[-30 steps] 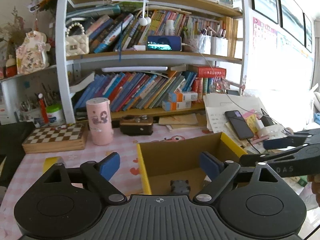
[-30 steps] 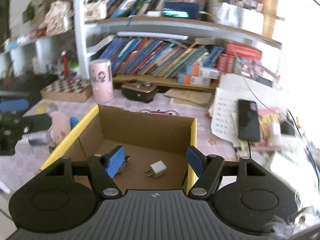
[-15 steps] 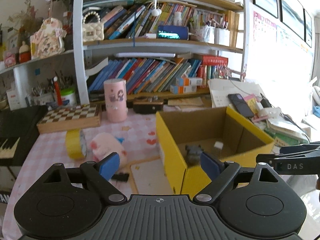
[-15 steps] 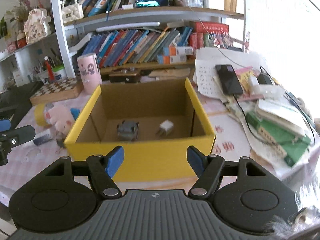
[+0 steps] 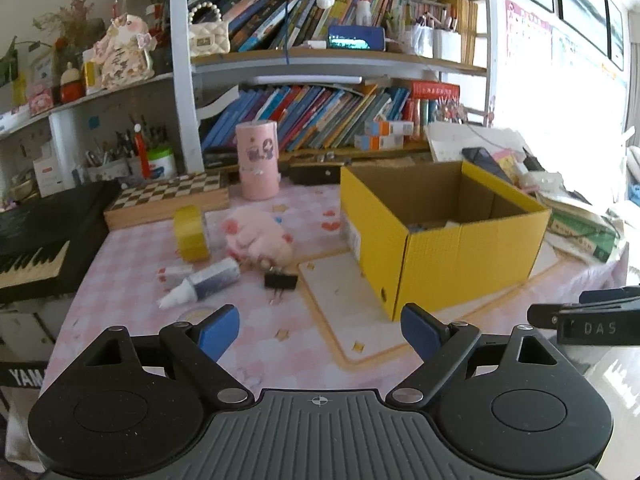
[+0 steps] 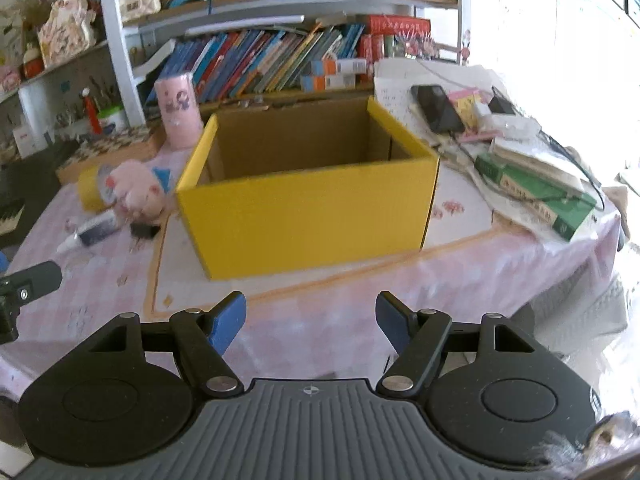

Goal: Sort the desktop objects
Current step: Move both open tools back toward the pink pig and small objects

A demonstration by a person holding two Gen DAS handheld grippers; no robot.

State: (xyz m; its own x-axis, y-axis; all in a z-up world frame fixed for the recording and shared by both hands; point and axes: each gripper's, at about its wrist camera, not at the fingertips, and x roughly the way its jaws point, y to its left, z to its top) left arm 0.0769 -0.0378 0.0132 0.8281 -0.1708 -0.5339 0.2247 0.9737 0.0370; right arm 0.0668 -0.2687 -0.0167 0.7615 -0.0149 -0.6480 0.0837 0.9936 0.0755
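Both claws have drawn back from the yellow box [image 5: 440, 236]. Left wrist: left claw [image 5: 320, 330] spread, empty; pink plush [image 5: 258, 236] and tape roll [image 5: 191, 232] left of the box on the counter [image 5: 132, 292]. Right wrist: right claw [image 6: 311, 322] opening, empty, box ahead.

Home study corner: crowded bookshelf [image 5: 320, 120] along far wall, keyboard piano [image 5: 36, 248] at left, table [image 5: 132, 292] under pink checked cloth, plush toy [image 5: 260, 236], papers at right.

Matt corrugated cardboard box [image 5: 472, 248], fuzzy plush toy [image 5: 260, 236], glossy tape roll [image 5: 190, 232].
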